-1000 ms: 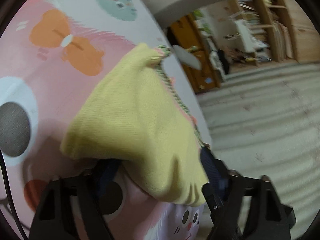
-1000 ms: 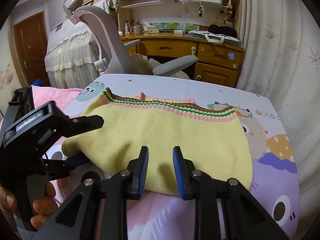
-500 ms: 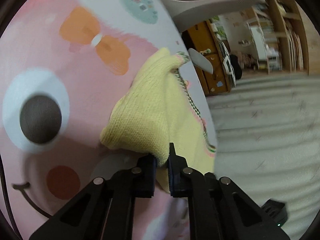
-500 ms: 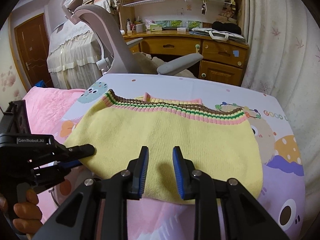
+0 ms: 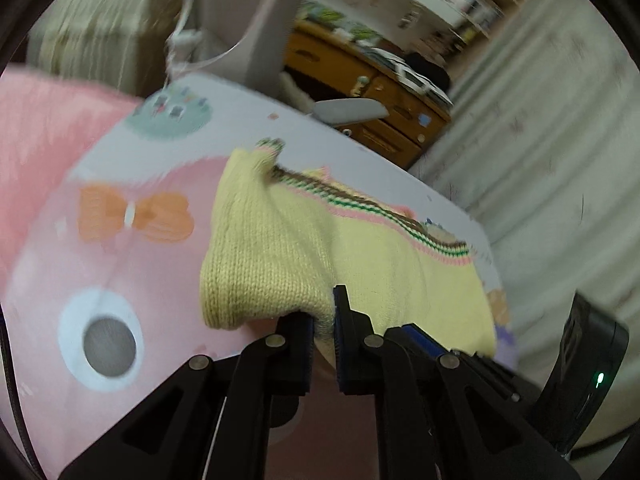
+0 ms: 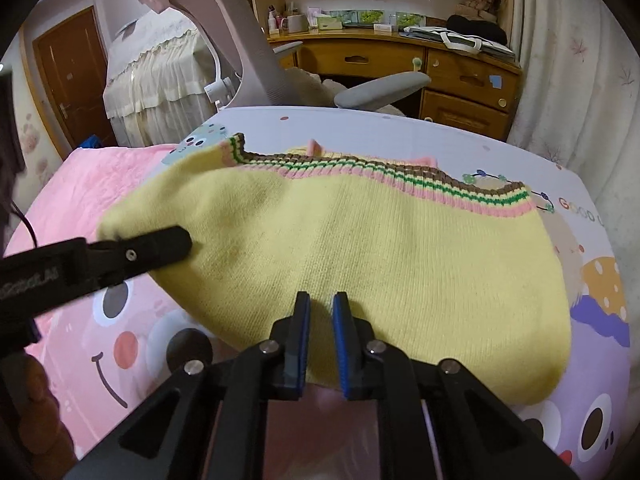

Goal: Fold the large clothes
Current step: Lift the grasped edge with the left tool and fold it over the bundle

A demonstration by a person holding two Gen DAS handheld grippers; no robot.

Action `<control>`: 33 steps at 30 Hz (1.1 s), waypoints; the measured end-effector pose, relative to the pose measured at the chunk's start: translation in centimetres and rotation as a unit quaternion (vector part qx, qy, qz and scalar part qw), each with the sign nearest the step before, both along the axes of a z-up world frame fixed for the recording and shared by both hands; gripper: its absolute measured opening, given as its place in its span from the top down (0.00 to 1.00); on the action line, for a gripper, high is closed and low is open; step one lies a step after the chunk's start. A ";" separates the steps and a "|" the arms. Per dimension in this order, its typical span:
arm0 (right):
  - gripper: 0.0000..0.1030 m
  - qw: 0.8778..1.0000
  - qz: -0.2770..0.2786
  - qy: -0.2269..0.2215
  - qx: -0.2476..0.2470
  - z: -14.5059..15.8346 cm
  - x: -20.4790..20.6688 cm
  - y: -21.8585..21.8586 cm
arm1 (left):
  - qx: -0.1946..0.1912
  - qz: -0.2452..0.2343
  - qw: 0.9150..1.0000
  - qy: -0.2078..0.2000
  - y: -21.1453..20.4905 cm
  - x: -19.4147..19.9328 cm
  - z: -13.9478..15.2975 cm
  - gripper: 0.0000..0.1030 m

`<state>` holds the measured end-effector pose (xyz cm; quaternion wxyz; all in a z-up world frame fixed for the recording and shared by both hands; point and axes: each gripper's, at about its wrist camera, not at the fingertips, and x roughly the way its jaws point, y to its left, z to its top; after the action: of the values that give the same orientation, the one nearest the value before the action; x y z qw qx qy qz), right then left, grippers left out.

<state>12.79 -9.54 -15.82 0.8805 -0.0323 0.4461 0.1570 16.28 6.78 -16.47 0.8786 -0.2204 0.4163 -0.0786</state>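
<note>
Yellow wool fills the middle of the bed: a knitted sweater [image 6: 360, 256] lies spread on a cartoon bedsheet [image 6: 400, 128]. Its striped hem [image 6: 400, 176], brown, green and pink, runs along the far side, toward twelve o'clock in the right wrist view.

The left gripper [image 5: 323, 320] has its two fingers pressed together on the near corner of the sweater. A fold of yellow knit is pinched between them and lifted off the sheet. In the right wrist view this same gripper reaches in from nine o'clock and its tip lies on the sweater's left end.

The right gripper [image 6: 321, 312] sits at six o'clock, at the near edge of the sweater. Its fingers are a little apart and are closing. The yellow knit shows in the gap between them, but whether they already grip it I cannot tell.

Past the bed, at twelve o'clock, a grey office chair [image 6: 240, 48] stands close against the far side, with one armrest [image 6: 380, 88] poking over the sheet. Behind it is a wooden desk [image 6: 440, 60] with drawers and small things on top. A pale curtain [image 6: 568, 80] hangs at two o'clock. A brown door [image 6: 68, 80] is at ten o'clock.

The sheet beside the sweater shows an orange bow [image 5: 134, 216] and a big cartoon eye [image 5: 100, 344].
</note>
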 end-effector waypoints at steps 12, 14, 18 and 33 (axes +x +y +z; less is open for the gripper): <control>0.93 0.992 -0.061 0.031 0.108 2.1 -0.3 -7.6 | 0.243 -0.140 0.954 -0.104 -9.3 -1.0 5.0 0.94; 0.93 0.991 -0.079 0.022 0.102 2.6 -0.8 -9.4 | 0.273 -0.158 0.941 -0.120 -11.1 -1.4 5.5 0.94; 0.93 0.994 -0.097 0.018 0.049 1.9 -1.0 -11.5 | 0.320 -0.195 0.915 -0.150 -14.4 -2.3 6.0 0.94; 0.97 0.975 -0.115 0.072 0.176 -2.8 -2.7 -12.3 | 0.327 -0.331 0.867 -0.178 -21.5 -2.3 6.1 0.94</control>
<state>10.10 -21.84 -18.62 0.8502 0.1862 0.4741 0.1330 14.00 -14.68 -10.35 0.8817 0.2480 0.3036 -0.2624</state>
